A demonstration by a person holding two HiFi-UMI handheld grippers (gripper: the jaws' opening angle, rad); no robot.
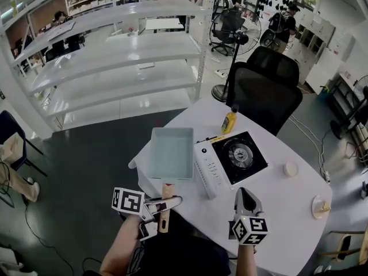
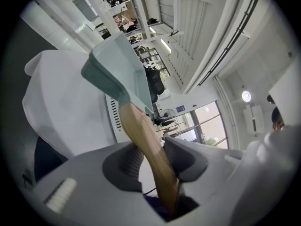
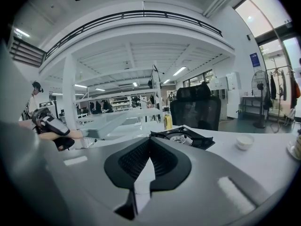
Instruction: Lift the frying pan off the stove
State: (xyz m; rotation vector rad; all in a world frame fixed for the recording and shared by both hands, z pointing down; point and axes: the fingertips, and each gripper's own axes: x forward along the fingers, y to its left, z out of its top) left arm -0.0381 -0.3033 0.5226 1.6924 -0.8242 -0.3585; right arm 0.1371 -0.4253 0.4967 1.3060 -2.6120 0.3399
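A square, pale teal frying pan point(image 1: 171, 153) with a wooden handle point(image 1: 165, 203) sits left of the portable stove point(image 1: 230, 158), clear of its black burner top point(image 1: 238, 154). My left gripper point(image 1: 171, 202) is shut on the handle. In the left gripper view the handle point(image 2: 146, 140) runs between the pads up to the pan point(image 2: 117, 69). In the right gripper view the pan point(image 3: 106, 124) looks raised above the table. My right gripper point(image 1: 245, 193) hovers at the table's near edge in front of the stove, its jaws shut point(image 3: 149, 147) on nothing.
A yellow bottle point(image 1: 229, 121) stands behind the stove. On the white round table point(image 1: 276, 191) a small white dish point(image 1: 291, 168) and a plate point(image 1: 319, 206) lie to the right. A black office chair point(image 1: 264, 88) is at the far side, and white shelving point(image 1: 115, 68) stands beyond.
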